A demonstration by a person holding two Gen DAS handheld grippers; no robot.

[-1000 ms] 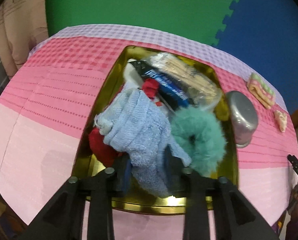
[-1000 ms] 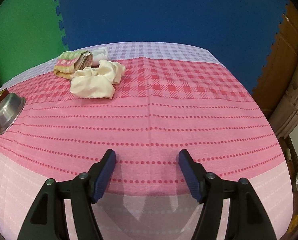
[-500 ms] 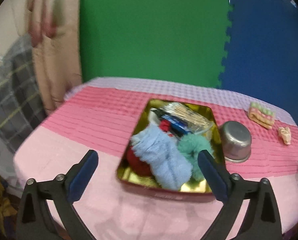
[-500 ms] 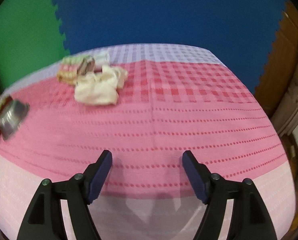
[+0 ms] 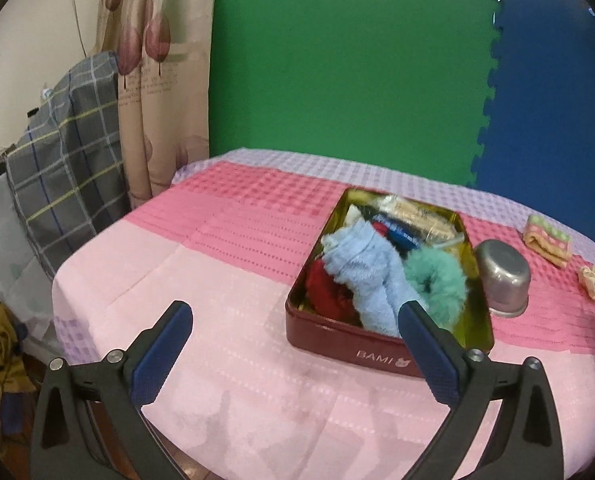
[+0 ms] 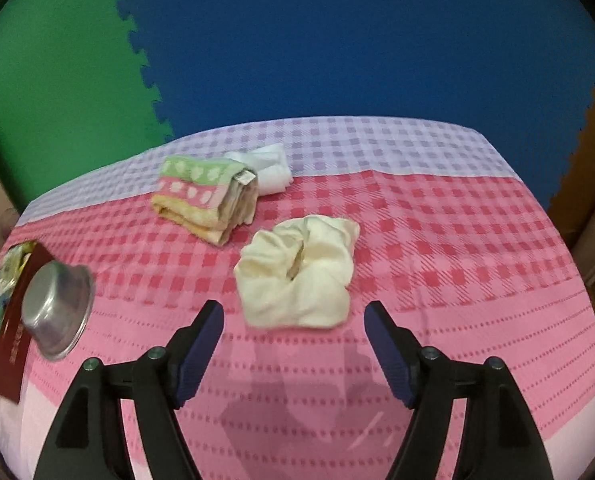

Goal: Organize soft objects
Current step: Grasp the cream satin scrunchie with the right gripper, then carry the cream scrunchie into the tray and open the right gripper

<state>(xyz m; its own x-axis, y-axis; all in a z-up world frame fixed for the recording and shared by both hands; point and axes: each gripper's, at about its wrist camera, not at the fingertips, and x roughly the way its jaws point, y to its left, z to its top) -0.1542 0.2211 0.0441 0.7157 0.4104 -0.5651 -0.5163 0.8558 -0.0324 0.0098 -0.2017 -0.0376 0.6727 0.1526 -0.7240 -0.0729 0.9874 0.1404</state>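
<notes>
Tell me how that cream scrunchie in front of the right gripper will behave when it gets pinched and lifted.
The cream scrunchie looks like loosely gathered fabric, so it will probably squash flat between the pads of the right gripper rather than resist. It is likely light and should droop from the pinch point. Lying bunched on the checked tablecloth, it seems unlikely to roll, though a push may drag it.

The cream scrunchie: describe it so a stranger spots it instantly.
On the pink checked tablecloth, look just ahead of the open right gripper. The cream scrunchie lies there, plain and ruffled around a hole, unlike the folded striped towel behind it.
</notes>
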